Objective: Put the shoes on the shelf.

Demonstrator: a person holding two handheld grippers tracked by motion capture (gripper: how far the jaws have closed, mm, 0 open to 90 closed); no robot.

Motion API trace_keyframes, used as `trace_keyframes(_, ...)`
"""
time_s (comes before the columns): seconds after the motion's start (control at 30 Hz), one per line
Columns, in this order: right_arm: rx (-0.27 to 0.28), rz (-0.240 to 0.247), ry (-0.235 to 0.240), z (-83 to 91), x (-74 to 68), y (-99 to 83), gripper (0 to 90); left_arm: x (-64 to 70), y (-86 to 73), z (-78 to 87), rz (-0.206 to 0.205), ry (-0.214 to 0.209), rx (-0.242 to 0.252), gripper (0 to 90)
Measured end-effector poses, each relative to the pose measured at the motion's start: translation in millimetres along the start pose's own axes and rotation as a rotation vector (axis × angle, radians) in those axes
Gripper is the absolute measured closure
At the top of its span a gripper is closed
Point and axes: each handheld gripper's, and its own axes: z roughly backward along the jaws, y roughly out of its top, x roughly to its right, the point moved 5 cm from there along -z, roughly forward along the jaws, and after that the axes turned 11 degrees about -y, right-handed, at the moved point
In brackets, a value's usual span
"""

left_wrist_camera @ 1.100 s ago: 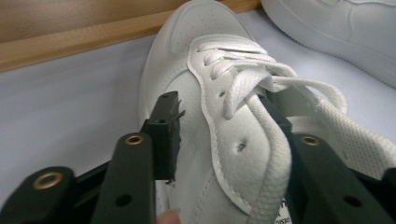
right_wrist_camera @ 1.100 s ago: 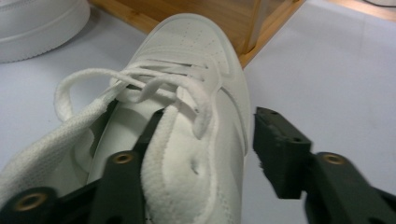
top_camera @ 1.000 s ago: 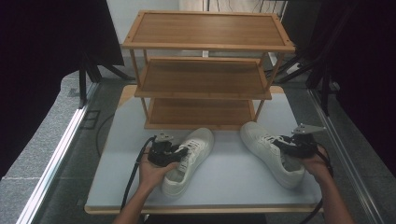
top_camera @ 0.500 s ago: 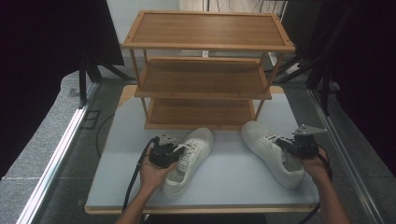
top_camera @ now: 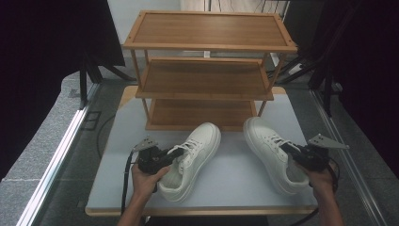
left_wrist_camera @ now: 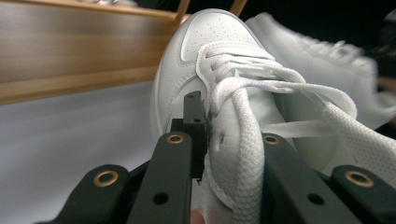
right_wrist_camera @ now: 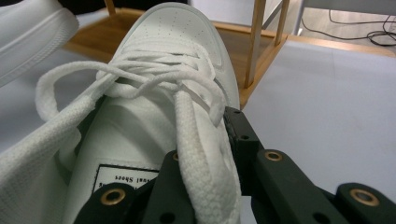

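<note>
Far left of the high view is pretty dark: black curtain, a strip of grey speckled floor (top_camera: pixel 44 141) and a pale metal rail (top_camera: pixel 56 162) running along the table's side. The table (top_camera: pixel 235 188) itself is a light grey-white top with a wood-coloured edge.

The left gripper (top_camera: pixel 175 153) sits in the person's left hand (top_camera: pixel 146 176) near the front-left of the table, with its black cable (top_camera: pixel 126 183) dropping off the front edge. In the left gripper view its jaws are closed down on the side wall of the left sneaker (left_wrist_camera: pixel 224 93), right by the lace eyelets, with a thick lace lying over the pinched bit. That shoe rests on the table, toe pointing toward the rack and angled a bit to the right.

Behind both shoes stands a three-tier bamboo shoe rack (top_camera: pixel 207 70), all shelves bare, its bottom shelf just beyond the toes.

The right sneaker (top_camera: pixel 273 150) is on the table right of centre, toe toward the rack's front-right leg. The right gripper (top_camera: pixel 288 149) is in the person's right hand (top_camera: pixel 322 176), and in the right gripper view its jaws are clamped on the collar edge of that shoe near the top laces, next to a label on the tongue (right_wrist_camera: pixel 122 177).

Far right: more black drape, some stand legs, grey floor, and loose cables (right_wrist_camera: pixel 359 28) on the floor behind the table.
</note>
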Motion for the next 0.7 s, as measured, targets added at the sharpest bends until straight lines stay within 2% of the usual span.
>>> trace_keyframes(0.07,0.007,-0.015,-0.002,1.9,-1.3,-0.2,82.3,1.6,0.8,2.0,0.003,-0.012,0.015,81.6)
trace_keyframes(0.1,0.02,-0.043,0.0,5.1,-3.9,-1.1,82.3,3.9,2.6,5.6,0.012,-0.029,0.039,81.6)
trace_keyframes(0.2,0.037,-0.072,0.007,8.0,-6.8,-2.1,82.3,4.8,3.6,8.6,0.018,-0.042,0.051,81.6)
trace_keyframes(0.23,0.056,-0.103,0.022,10.4,-9.3,-3.3,82.3,5.4,4.2,12.0,0.024,-0.054,0.067,81.5)
trace_keyframes(0.27,0.056,-0.103,0.022,10.4,-9.3,-3.3,82.3,5.4,4.2,12.0,0.024,-0.054,0.067,81.6)
trace_keyframes(0.3,0.061,-0.12,0.048,11.0,-10.4,-2.7,82.3,5.1,4.8,15.8,0.031,-0.062,0.077,81.6)
trace_keyframes(0.47,0.074,-0.12,0.052,13.5,-13.7,0.5,82.2,4.5,6.3,23.1,0.04,-0.06,0.103,81.6)
trace_keyframes(0.57,0.088,-0.158,0.084,14.3,-17.2,-0.5,82.2,4.4,7.1,31.6,0.047,-0.067,0.13,81.5)
trace_keyframes(0.7,0.094,-0.177,0.099,15.1,-19.8,-0.4,82.2,4.3,7.8,40.5,0.065,-0.076,0.163,81.5)
